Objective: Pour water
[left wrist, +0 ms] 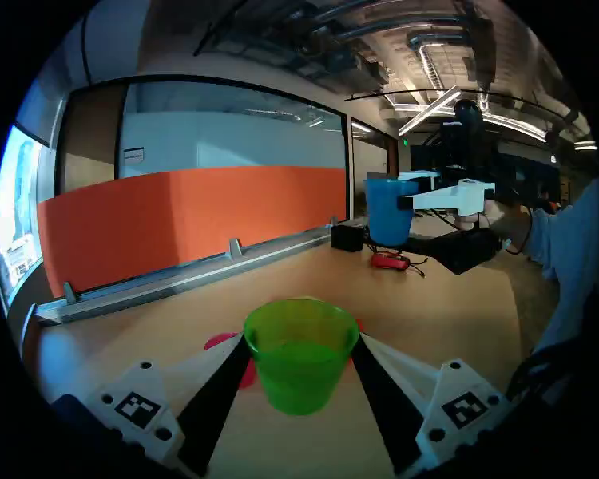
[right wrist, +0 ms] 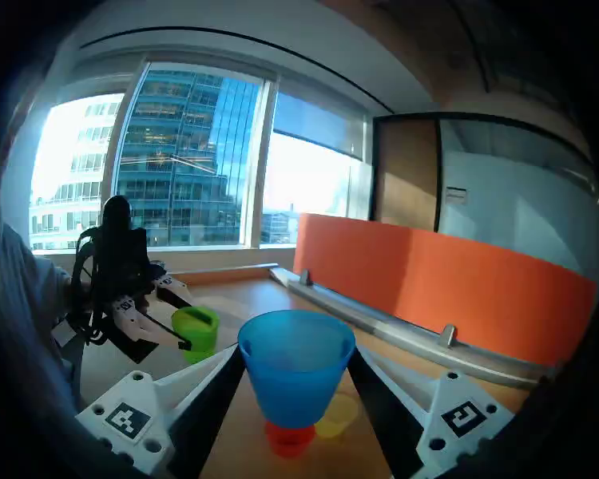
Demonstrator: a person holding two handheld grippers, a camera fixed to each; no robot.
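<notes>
no legible text; small wall notice [right wrist: 457, 195] too far and faint

The light wooden tabletop [left wrist: 443, 319] bears a black box [left wrist: 347, 237] and a red item [left wrist: 390, 260] near its railed far edge, plus a yellow cup [right wrist: 337, 415] touching a red cup [right wrist: 290, 437].

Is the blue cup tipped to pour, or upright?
Upright. The blue cup sits mouth up, rim level, between the jaws; the left gripper view shows it straight too.
</notes>
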